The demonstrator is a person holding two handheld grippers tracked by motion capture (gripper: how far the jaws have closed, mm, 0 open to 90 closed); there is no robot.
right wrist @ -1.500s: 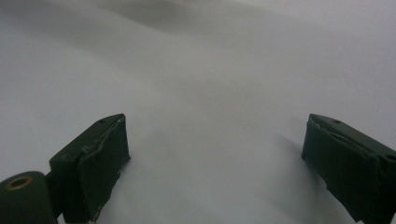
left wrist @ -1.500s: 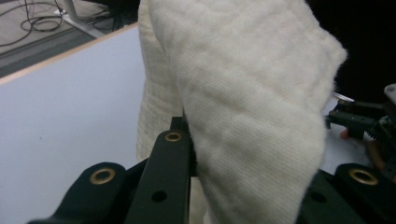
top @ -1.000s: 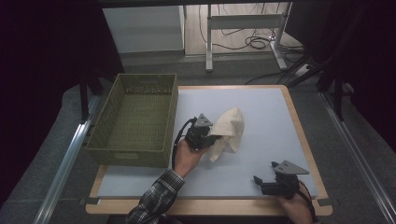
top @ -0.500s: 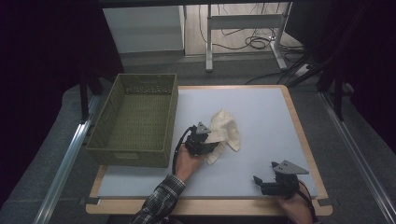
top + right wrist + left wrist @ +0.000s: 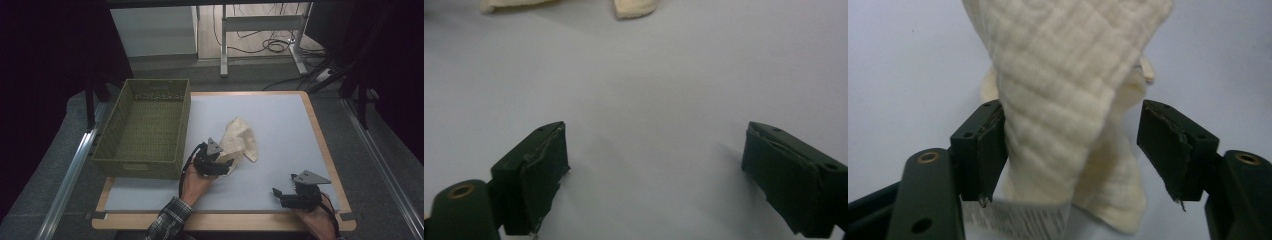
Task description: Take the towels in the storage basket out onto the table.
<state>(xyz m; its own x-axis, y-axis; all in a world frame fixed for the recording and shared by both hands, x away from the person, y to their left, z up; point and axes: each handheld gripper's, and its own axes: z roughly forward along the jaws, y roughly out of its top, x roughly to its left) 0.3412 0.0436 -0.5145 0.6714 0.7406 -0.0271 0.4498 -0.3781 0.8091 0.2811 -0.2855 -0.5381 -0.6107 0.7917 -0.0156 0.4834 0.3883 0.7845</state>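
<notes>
A cream waffle-weave cloth [image 5: 241, 139] lies crumpled on the white table top [image 5: 280, 112], just right of the green basket [image 5: 140, 167]. My left gripper [image 5: 227, 165] is at the cloth's near edge. Its jaws have just been opening, and the cloth [image 5: 1063, 95] still stands between them. It brushes the left pad [image 5: 990, 145], while the other pad stands apart. A white label [image 5: 1013, 217] shows at the cloth's bottom. My right gripper [image 5: 276, 192] rests near the table's front right. Its jaws [image 5: 654, 175] have just closed a little, stay wide, and have nothing between them.
The green perforated basket has nothing in it and takes up the table's left side. Wooden edging [image 5: 320, 135] frames the table top. Beyond the far edge are desk legs [image 5: 223, 45] and cables [image 5: 272, 46] on the floor.
The left gripper came down with the cloth and opened. The cloth, hanging upright before, now slumps onto the table. The right gripper stayed in place.
</notes>
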